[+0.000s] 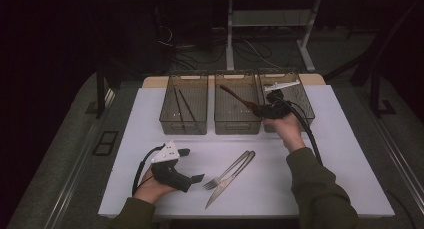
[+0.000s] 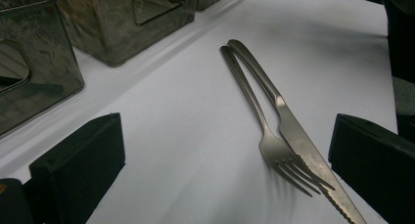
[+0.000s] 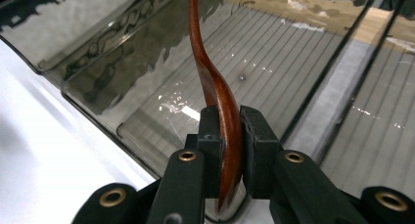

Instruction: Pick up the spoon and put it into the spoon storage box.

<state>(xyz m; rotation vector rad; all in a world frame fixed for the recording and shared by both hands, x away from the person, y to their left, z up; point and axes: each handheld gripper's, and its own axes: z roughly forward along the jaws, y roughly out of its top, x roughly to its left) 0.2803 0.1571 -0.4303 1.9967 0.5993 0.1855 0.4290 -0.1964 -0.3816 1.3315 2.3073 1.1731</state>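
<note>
On my right gripper (image 3: 226, 136) the jaws are clamped on the bowl end of a wooden spoon (image 3: 215, 87), which stands edge-on between the pads; its handle runs forward and up from the jaws over the middle bin (image 1: 237, 103). In the high view the spoon slants over that bin's right side, with the right bin (image 1: 305, 101) just beside the gripper. My left gripper (image 1: 192, 165) rests low over the white counter (image 1: 325, 154) with its jaws spread wide and nothing between them. Ahead of those jaws, toward the right one, a fork (image 2: 266, 131) and a knife (image 2: 298, 136) lie side by side, touching along their handles. The left bin (image 1: 184, 103), beyond the left jaws, holds dark chopsticks (image 1: 182, 105).
</note>
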